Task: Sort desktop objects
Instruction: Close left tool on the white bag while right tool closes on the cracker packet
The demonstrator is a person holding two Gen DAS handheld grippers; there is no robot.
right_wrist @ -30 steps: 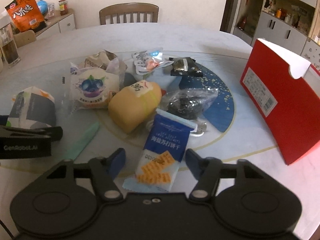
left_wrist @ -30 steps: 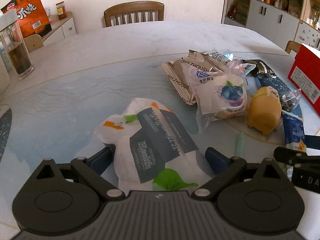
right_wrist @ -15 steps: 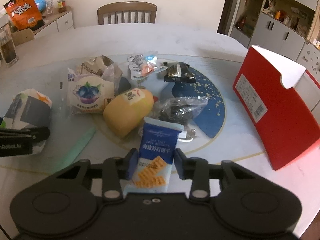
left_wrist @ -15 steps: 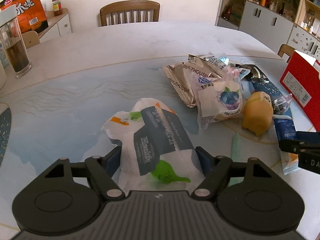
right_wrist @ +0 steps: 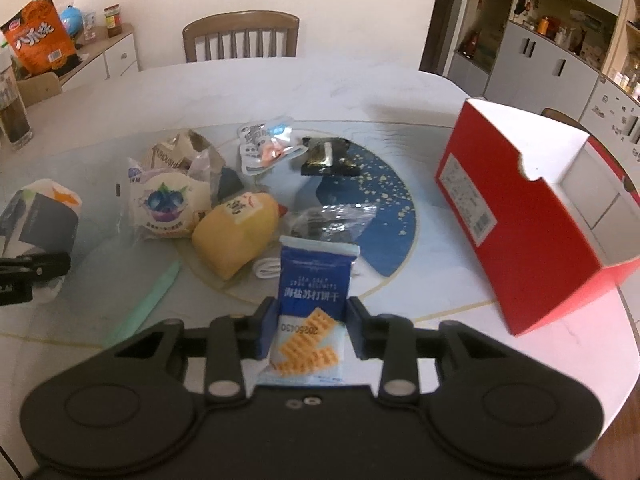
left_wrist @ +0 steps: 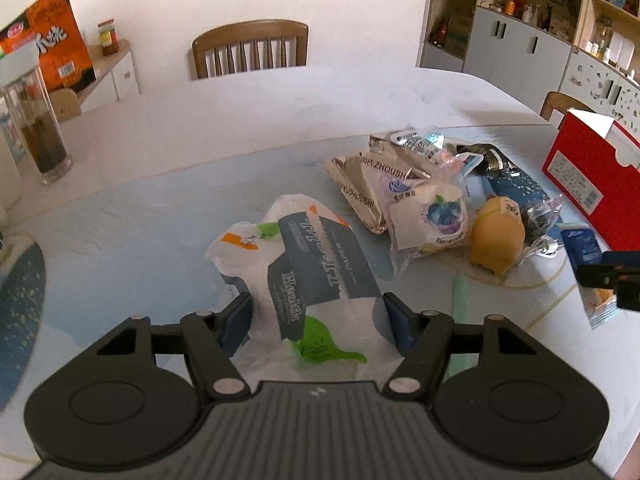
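My left gripper (left_wrist: 318, 320) is shut on a white tissue pack (left_wrist: 304, 276) with grey "Health" lettering and holds it above the table. It also shows in the right wrist view (right_wrist: 38, 220). My right gripper (right_wrist: 308, 326) is shut on a blue cracker packet (right_wrist: 310, 300) and holds it off the table. A pile of snacks lies ahead: a blueberry bun bag (right_wrist: 166, 206), a yellow cake (right_wrist: 234, 232), a silver packet (left_wrist: 360, 176), a clear bag of dark items (right_wrist: 334, 224) and a black packet (right_wrist: 328, 158).
An open red box (right_wrist: 532, 216) stands on its side at the right. A mint green strip (right_wrist: 144, 300) lies on the table. A glass jar (left_wrist: 38, 128) stands far left. A wooden chair (right_wrist: 240, 36) is behind the table (right_wrist: 320, 88).
Both grippers closed: the left on the tissue pack, the right on the cracker packet. Both lifted their items and drew back a little from the pile.
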